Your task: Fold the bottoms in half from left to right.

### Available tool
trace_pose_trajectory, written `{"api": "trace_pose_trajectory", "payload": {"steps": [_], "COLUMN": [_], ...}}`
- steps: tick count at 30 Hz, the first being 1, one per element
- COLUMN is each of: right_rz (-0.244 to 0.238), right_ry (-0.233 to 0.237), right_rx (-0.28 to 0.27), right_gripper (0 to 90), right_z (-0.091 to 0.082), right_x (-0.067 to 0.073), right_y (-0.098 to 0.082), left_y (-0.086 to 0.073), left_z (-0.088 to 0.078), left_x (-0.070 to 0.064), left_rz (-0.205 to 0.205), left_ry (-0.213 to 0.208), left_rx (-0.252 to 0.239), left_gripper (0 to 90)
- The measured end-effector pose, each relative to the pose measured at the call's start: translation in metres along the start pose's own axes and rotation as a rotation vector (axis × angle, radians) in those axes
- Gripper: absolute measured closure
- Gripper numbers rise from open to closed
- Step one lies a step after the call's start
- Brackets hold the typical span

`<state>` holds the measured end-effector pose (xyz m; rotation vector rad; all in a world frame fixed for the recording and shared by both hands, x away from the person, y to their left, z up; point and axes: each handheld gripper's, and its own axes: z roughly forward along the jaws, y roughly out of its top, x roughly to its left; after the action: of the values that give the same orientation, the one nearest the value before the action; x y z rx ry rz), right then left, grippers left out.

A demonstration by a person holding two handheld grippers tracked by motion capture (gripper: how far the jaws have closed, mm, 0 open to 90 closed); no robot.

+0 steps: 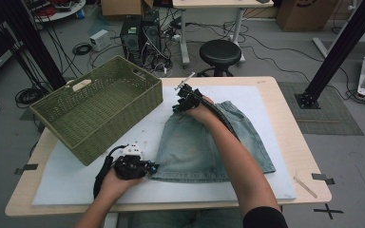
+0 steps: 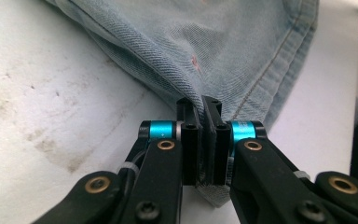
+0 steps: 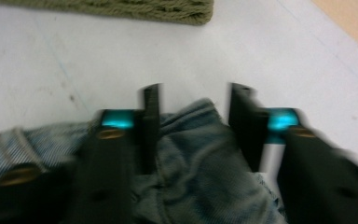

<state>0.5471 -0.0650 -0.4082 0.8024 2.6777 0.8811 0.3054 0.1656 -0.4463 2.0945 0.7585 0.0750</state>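
Two grippers get hold of the blue jean shorts (image 1: 209,142) in the middle of the frame.

The left gripper (image 1: 153,166) is pinched tight on the near hem corner. The right gripper (image 1: 183,97) is half open with the far waistband bunched between its jaws, not squeezed yet. The shorts run from near to far on the white mat (image 1: 66,183). A green basket (image 1: 97,105) waits at the upper left.

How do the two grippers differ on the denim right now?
The left gripper is shut on the near hem corner of the denim garment; the right gripper straddles a bunched fold at the far waistband end, jaws partly apart. The left lies low; the right reaches farther across. Both work the same garment.
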Motion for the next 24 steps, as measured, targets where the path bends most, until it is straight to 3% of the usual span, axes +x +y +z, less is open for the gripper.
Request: {"api": "trace_pose_trajectory", "payload": {"steps": [3, 6, 8, 10, 14, 19, 24], "right_rz": [-0.009, 0.002, -0.001, -0.028, -0.06, -0.083, -0.087], "right_ry": [-0.008, 0.001, 0.022, -0.015, -0.027, -0.051, -0.034], "right_rx": [0.008, 0.051, 0.054, 0.073, 0.077, 0.029, -0.034], "right_gripper": [47.4, 48.3, 58.5, 78.8, 85.7, 86.7, 86.9], "right_z": [0.003, 0.011, 0.014, 0.012, 0.01, 0.003, -0.009], "right_x": [0.002, 0.003, 0.003, 0.005, 0.006, 0.011, 0.015], "right_y": [0.001, 0.002, 0.002, 0.003, 0.004, 0.01, 0.019], "left_y": [0.0, 0.0, 0.0, 0.0, 0.0, 0.0, 0.006], "left_z": [0.002, 0.003, 0.005, 0.005, 0.004, 0.001, -0.011], "left_x": [0.002, 0.002, 0.002, 0.002, 0.002, 0.001, -0.004], "left_rz": [0.005, 0.005, 0.003, 0.0, 0.003, 0.008, 0.012], "left_ry": [-0.005, -0.008, -0.007, -0.011, -0.011, -0.018, -0.034], "left_rx": [0.007, 0.011, 0.012, 0.011, 0.009, 0.002, -0.029], "left_gripper": [86.5, 86.4, 86.4, 86.5, 86.5, 86.5, 86.5]}}
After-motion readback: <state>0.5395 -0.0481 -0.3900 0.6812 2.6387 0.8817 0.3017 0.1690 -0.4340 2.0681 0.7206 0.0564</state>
